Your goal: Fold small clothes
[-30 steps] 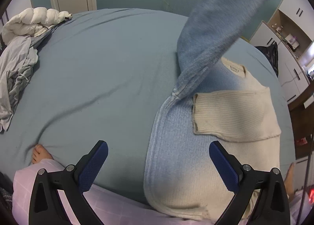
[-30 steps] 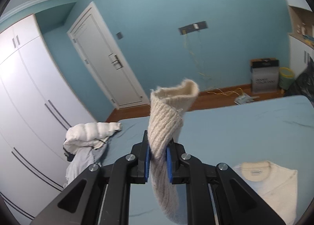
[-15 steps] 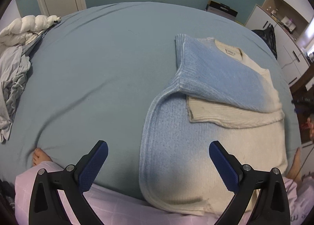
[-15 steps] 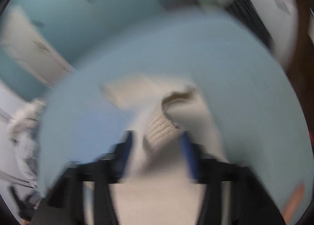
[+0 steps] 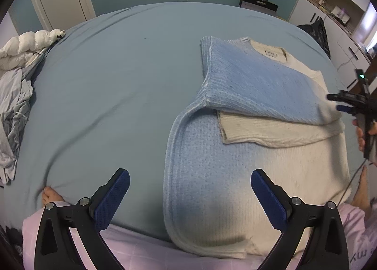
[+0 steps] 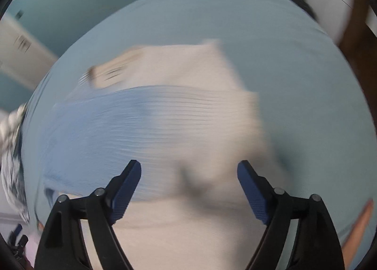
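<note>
Your left gripper (image 5: 189,195) hangs wide open above the near hem of the sweater (image 5: 235,152), nothing between its jaws. Your right gripper (image 6: 188,189) is opening over the same sweater, pads clear of the knit. The sweater lies flat on the bed (image 5: 117,69), one sleeve (image 5: 259,83) folded across its chest.

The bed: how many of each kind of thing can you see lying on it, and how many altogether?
Blue-and-cream knit sweater, both sleeves folded across it: 1
White puffer jacket: 1
Crumpled grey garment: 1
Total: 3, all on the bed
</note>
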